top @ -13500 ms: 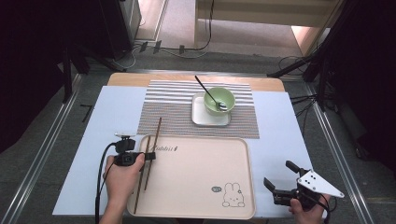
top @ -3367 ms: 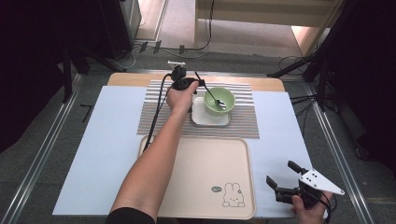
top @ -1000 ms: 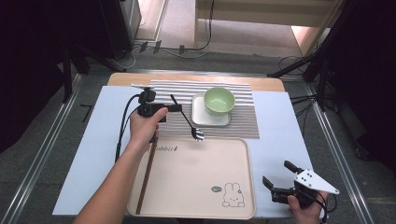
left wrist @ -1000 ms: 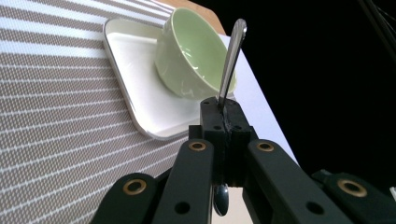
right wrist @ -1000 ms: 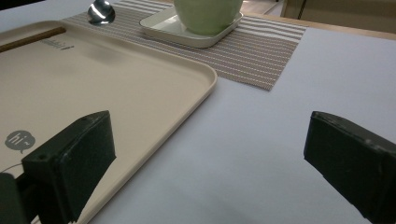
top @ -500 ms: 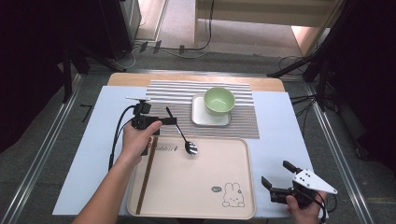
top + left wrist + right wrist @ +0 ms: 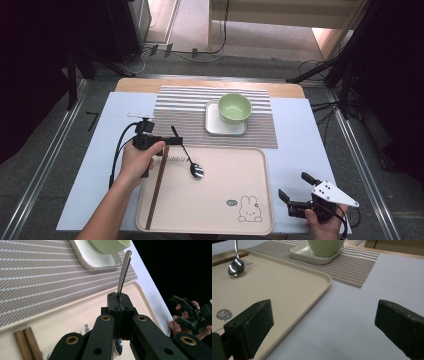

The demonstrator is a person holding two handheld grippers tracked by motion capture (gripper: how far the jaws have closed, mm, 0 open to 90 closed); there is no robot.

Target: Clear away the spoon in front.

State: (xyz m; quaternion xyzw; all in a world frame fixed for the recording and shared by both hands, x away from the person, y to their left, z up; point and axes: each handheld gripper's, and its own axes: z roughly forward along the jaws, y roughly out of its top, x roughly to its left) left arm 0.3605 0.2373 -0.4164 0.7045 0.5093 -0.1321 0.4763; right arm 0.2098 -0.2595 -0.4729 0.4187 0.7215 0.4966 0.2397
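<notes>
The spoon is in the left gripper, whose two black jaws are squeezed tight on the thin handle. The spoon slants down, and its round shiny bowl is at the beige tray, close to the top left part; from the right gripper view it looks like it is touching or almost touching the tray. In the left gripper view the handle sticks up out of the closed jaws.

The spoon looks like metal, so I think it is hard and will not bend. It is light and smooth, so it could slip or spin if held loosely. The thin handle is the best place to hold it, near the middle, and that is about where the jaws have it. It will not break if it is let go low over the tray.

Two brown chopsticks lie on the tray just beside the spoon. Behind the tray is a striped mat with a green bowl on a small square plate.

The right gripper is well apart, near the bottom right corner of the tray. Its jaws are wide open and hold nothing
</notes>
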